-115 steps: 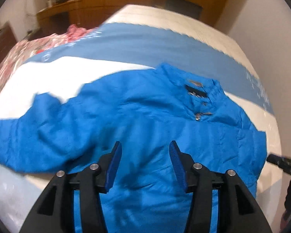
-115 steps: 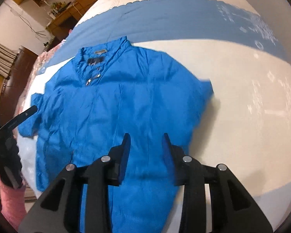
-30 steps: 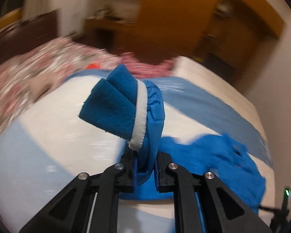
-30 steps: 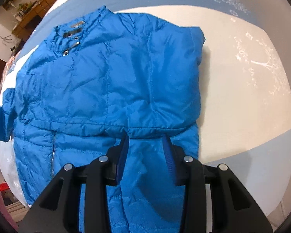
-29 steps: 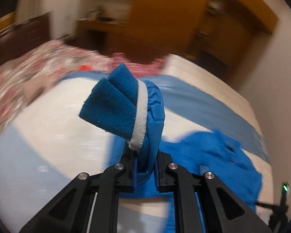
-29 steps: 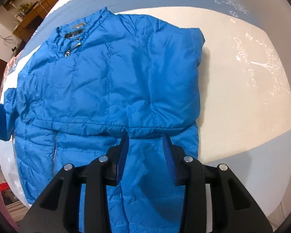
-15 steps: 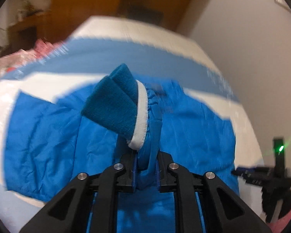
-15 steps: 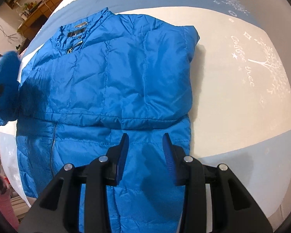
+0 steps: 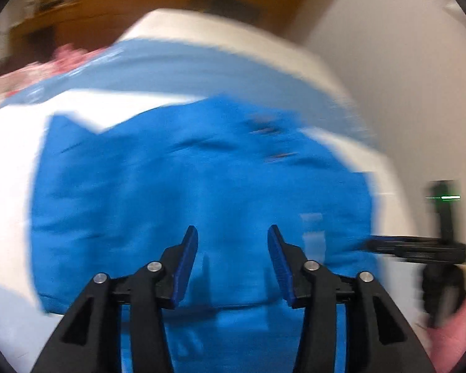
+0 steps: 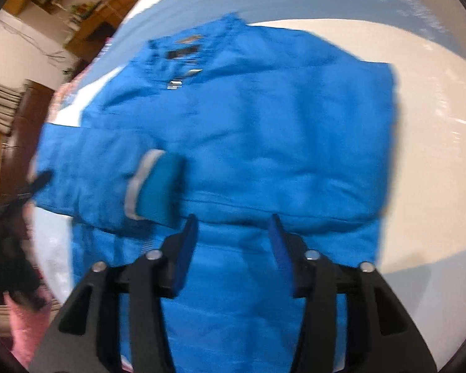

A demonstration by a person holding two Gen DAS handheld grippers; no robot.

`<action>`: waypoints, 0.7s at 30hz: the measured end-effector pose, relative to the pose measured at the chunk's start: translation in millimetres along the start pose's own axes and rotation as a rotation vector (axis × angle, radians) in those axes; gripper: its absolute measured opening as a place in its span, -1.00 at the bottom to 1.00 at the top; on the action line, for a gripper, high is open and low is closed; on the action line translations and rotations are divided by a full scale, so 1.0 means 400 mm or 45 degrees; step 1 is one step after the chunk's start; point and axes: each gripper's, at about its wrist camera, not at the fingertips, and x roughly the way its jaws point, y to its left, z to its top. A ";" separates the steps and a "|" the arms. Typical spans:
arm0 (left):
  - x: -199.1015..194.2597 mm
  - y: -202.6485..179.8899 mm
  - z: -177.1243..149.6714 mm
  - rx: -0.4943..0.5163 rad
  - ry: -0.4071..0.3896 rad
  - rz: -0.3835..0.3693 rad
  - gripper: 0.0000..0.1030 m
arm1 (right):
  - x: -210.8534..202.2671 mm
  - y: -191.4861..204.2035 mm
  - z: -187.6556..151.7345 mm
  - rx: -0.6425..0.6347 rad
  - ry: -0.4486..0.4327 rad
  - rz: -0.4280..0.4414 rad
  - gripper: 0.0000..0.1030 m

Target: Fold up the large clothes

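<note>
Blue jacket (image 10: 264, 143) is spread across the bed (image 10: 435, 155), both sleeves now folded in over the chest, cuff (image 10: 153, 186) lying left of middle, so I'd guess next up is grabbing the near hem and folding it toward the collar. Left gripper (image 9: 232, 247) just opened and dropped that cuff, nothing between its jaws now; right gripper (image 10: 233, 237) has been opening too, roughly half open, empty, hovering over the near hem.

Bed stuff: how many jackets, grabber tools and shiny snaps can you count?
Blue jacket: 1
Grabber tools: 2, the left gripper and the right gripper, both with fingers open and nothing between them
Shiny snaps near the collar: 2
Total: 5
</note>
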 end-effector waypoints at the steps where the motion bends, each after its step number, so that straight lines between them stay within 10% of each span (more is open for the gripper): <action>1: 0.017 0.017 -0.004 -0.018 0.019 0.018 -0.11 | 0.017 0.022 0.009 -0.017 0.020 0.037 0.00; 12: 0.145 0.076 -0.050 -0.106 0.119 0.039 -0.15 | 0.160 0.124 0.057 -0.103 0.127 -0.011 0.04; 21: 0.137 0.085 -0.066 -0.114 0.118 0.045 -0.15 | 0.158 0.186 0.064 -0.198 0.094 -0.009 -0.72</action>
